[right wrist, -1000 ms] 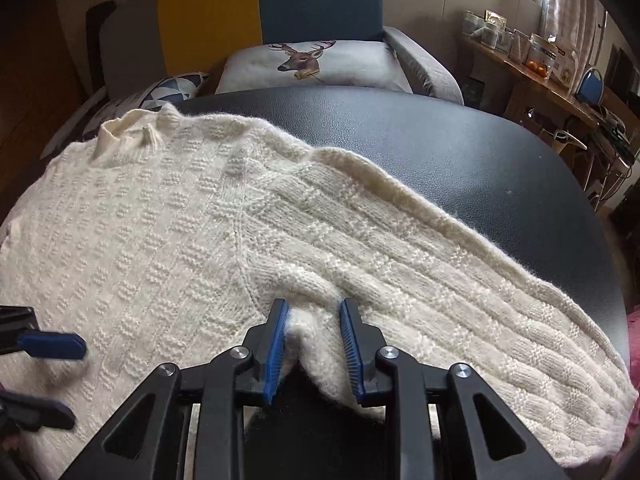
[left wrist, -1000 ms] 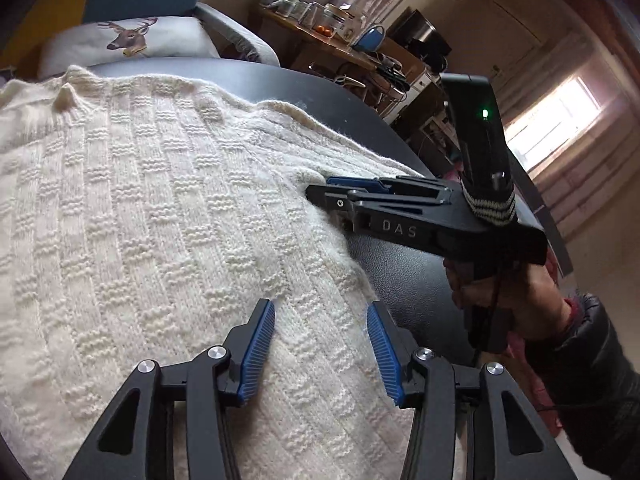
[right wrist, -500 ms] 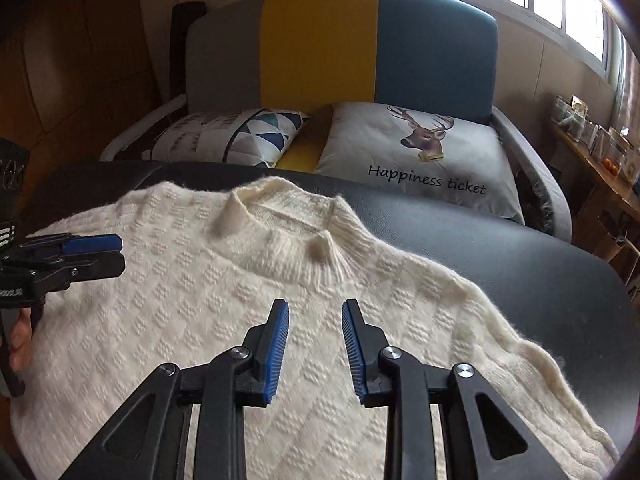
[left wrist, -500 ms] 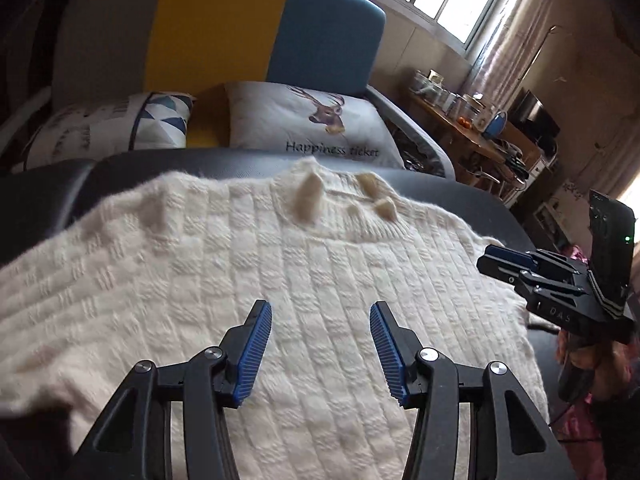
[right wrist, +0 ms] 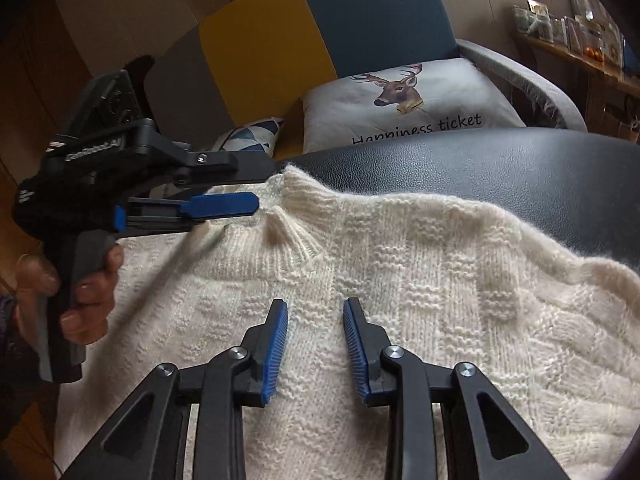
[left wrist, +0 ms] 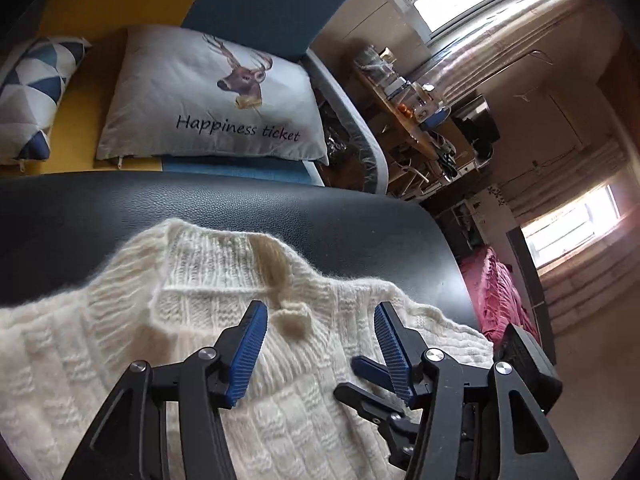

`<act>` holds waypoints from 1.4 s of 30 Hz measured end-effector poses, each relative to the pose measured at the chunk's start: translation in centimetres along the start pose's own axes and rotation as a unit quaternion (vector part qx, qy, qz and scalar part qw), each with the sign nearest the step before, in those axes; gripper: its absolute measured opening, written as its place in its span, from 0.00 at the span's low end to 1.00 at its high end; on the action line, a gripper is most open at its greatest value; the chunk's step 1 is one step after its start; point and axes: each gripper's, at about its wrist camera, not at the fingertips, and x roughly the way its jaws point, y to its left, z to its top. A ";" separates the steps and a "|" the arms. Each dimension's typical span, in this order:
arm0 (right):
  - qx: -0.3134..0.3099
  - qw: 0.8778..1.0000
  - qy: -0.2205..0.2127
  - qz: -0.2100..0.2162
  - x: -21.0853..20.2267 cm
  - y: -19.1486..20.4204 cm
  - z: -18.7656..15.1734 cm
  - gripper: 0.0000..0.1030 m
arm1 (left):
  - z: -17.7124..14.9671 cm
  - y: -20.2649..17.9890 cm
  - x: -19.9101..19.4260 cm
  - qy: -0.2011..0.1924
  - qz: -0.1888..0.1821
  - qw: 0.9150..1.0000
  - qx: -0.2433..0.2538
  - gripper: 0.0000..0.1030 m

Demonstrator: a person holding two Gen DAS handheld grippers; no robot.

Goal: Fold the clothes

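Cream knit sweater (right wrist: 400,300) lies spread on the black tabletop (right wrist: 500,168), its ribbed collar (left wrist: 240,264) near the far edge. Both grippers hover over the collar, likely lining up a fold. Left gripper (left wrist: 320,344) is opening, nothing between its jaws; right gripper (right wrist: 316,344) is narrowly parted, empty.

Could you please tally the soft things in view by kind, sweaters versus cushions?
Sweater: 1
Cushions: 2, the deer cushion and the triangle cushion
Total: 3
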 end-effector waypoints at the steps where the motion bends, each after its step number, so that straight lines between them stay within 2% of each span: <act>1: 0.004 1.000 -0.001 0.005 0.0 -0.2 0.0 0.29 | 0.4 0.2 0.6 0.006 -0.002 1.000 -0.006 0.55; 4: 0.012 1.000 -0.003 0.017 0.0 -0.3 0.1 0.29 | 1.4 0.7 1.8 0.015 -0.009 1.000 -0.017 0.55; 10: 0.031 0.999 -0.010 0.037 0.1 -0.6 0.0 0.29 | 2.1 0.3 3.6 0.049 -0.023 0.999 0.001 0.53; 11: 0.030 0.999 -0.010 0.035 0.2 -0.5 -0.1 0.29 | 2.2 0.1 3.6 0.054 -0.032 0.998 0.005 0.48; 12: 0.028 0.999 -0.010 0.032 0.2 -0.4 0.0 0.29 | 2.2 -0.3 3.6 0.059 -0.045 0.997 0.011 0.36; 15: 0.017 1.000 -0.011 0.020 0.2 0.0 0.0 0.29 | 2.8 -2.1 3.7 0.043 -0.063 0.996 0.042 0.09; 17: 0.013 1.000 -0.012 0.015 0.2 0.0 0.0 0.29 | 3.5 -3.1 4.5 0.028 -0.025 0.997 0.067 0.04; 20: 0.009 1.000 -0.012 0.010 0.2 0.1 -0.1 0.29 | 4.0 -2.0 6.7 0.039 0.045 0.996 0.070 0.03; 21: 0.008 1.000 -0.012 0.008 0.2 0.1 -0.1 0.29 | 4.0 -1.6 7.2 0.040 0.055 0.995 0.069 0.03; 28: 0.010 1.000 -0.013 0.011 0.1 0.1 -0.3 0.29 | 3.9 -0.8 5.8 0.025 0.040 0.998 0.037 0.06; 29: 0.011 1.000 -0.013 0.012 0.2 0.0 -0.3 0.29 | 3.8 -0.8 5.0 0.018 0.038 0.999 0.031 0.18; 30: 0.012 1.000 -0.013 0.013 0.1 0.0 -0.3 0.29 | 3.5 -0.8 3.8 0.004 0.035 0.999 0.024 0.38; 32: 0.013 1.000 -0.013 0.013 0.2 0.0 -0.4 0.29 | 2.4 -0.7 0.8 -0.033 0.027 0.999 0.015 0.53; 33: 0.014 1.000 -0.013 0.014 0.2 0.1 -0.4 0.29 | 1.4 -0.7 -0.7 -0.049 0.032 0.998 0.016 0.54; 35: 0.013 1.000 -0.010 0.011 0.0 0.2 -0.3 0.29 | -1.1 -0.3 -3.4 -0.072 0.056 0.996 0.024 0.54; 36: 0.012 1.000 -0.009 0.023 -0.1 0.7 0.1 0.29 | -2.6 -0.1 -4.5 -0.080 0.081 0.993 0.034 0.54; 39: 0.007 0.997 -0.005 0.074 -0.5 2.4 1.5 0.31 | -7.0 0.6 -6.8 -0.088 0.152 0.982 0.070 0.52; 42: 0.018 0.992 0.003 0.126 1.1 4.5 4.2 0.31 | -9.9 1.5 -8.5 -0.100 0.179 0.975 0.084 0.52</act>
